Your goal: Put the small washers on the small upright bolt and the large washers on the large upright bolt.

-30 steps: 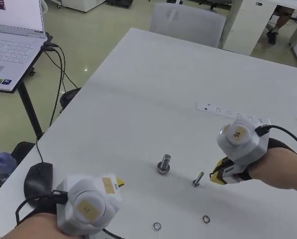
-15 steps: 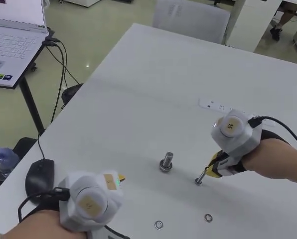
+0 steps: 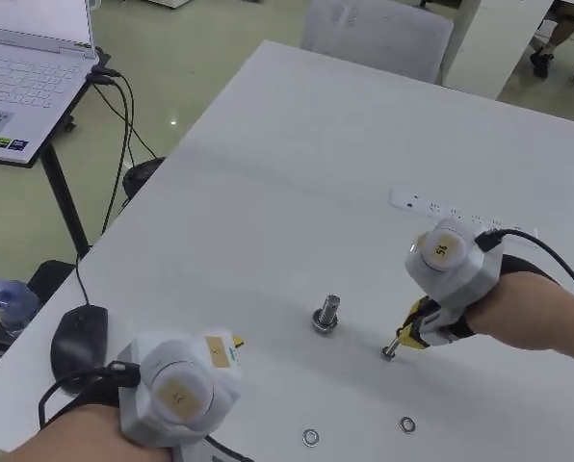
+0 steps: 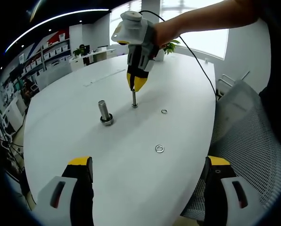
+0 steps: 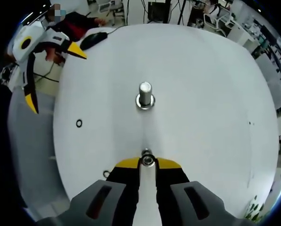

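A white desk [image 3: 297, 183] carries the work, with a laptop [image 3: 27, 77] off its left edge, a mouse [image 3: 78, 339] at the near left corner, a power strip [image 3: 431, 207] towards the right edge and a chair [image 3: 378, 37] at the far edge. We see the right gripper [image 3: 409, 336] reaching in from the right edge, and its yellow tips cover the top of the small bolt [image 3: 391, 350]. A second ago that gripper stood just beside the bolt and apart from it; now its jaws are pinched on the bolt's upper end, while the foot of the bolt rests on the desk. The left gripper [image 4: 149, 161] has kept its place at the near edge, jaws spread wide with nothing between them. The large bolt [image 3: 326, 314] stands upright towards the middle of the desk, just left of the small one and apart from it, a thick grey threaded shaft with a wider ring at its foot; we cannot tell whether that ring is a washer or the bolt's own head. Two washers [image 3: 311, 438] lie flat by the near edge, small silver rings well apart from each other and from both bolts, where they lay a second ago.
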Demonstrator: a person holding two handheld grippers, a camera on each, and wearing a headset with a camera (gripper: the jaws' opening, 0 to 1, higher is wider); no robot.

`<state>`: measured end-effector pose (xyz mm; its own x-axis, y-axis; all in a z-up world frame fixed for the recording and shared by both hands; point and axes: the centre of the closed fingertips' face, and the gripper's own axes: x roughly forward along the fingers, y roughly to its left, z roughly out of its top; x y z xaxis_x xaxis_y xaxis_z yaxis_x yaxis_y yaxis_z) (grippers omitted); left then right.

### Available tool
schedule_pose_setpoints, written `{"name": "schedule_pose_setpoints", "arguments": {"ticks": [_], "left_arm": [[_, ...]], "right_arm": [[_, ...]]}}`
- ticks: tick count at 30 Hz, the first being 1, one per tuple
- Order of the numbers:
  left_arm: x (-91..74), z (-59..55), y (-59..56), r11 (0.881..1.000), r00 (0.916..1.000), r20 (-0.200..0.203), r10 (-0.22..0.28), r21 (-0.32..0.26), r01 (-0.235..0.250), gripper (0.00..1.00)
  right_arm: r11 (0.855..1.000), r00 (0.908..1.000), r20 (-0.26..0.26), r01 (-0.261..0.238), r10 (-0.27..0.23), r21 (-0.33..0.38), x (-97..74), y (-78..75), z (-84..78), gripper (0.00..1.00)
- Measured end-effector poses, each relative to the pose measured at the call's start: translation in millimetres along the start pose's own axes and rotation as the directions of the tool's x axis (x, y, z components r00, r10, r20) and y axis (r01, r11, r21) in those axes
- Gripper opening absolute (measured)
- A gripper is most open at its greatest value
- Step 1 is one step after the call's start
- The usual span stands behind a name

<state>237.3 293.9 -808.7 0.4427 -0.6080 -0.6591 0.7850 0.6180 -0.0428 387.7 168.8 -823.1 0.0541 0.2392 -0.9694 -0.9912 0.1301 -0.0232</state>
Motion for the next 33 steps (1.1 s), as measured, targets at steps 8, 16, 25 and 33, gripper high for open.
{"name": "schedule_pose_setpoints", "arguments": {"ticks": [8,16,25,33], "left_arm": [[0.2,-0.4,1.0,1.0,1.0,0.005,0.001,-0.001,-0.001,0.98],[0.3,-1.8,3.8,1.0,0.9999,0.011,0.006,-0.006,-0.006,0.97],[2.0,-8.4,1.1,1.0,1.0,0.002,-0.002,-0.016,0.002,0.95],[2.0,-13.7,-1.3,1.0,0.9999,-0.011,-0.01,-0.024,0.01,0.92]], "right_arm": [[1.0,0.9995,-0.032,-0.005,0.004,-0.023,11.3,1.0,-3.3,0.13],[0.999,0.9984,-0.053,-0.018,0.016,-0.03,24.6,2.3,-7.1,0.13],[0.999,0.9976,-0.066,-0.024,0.021,-0.032,41.8,4.9,-10.9,0.13],[0.999,0.9969,-0.076,-0.021,0.018,-0.043,47.4,4.7,-13.5,0.13]]}}
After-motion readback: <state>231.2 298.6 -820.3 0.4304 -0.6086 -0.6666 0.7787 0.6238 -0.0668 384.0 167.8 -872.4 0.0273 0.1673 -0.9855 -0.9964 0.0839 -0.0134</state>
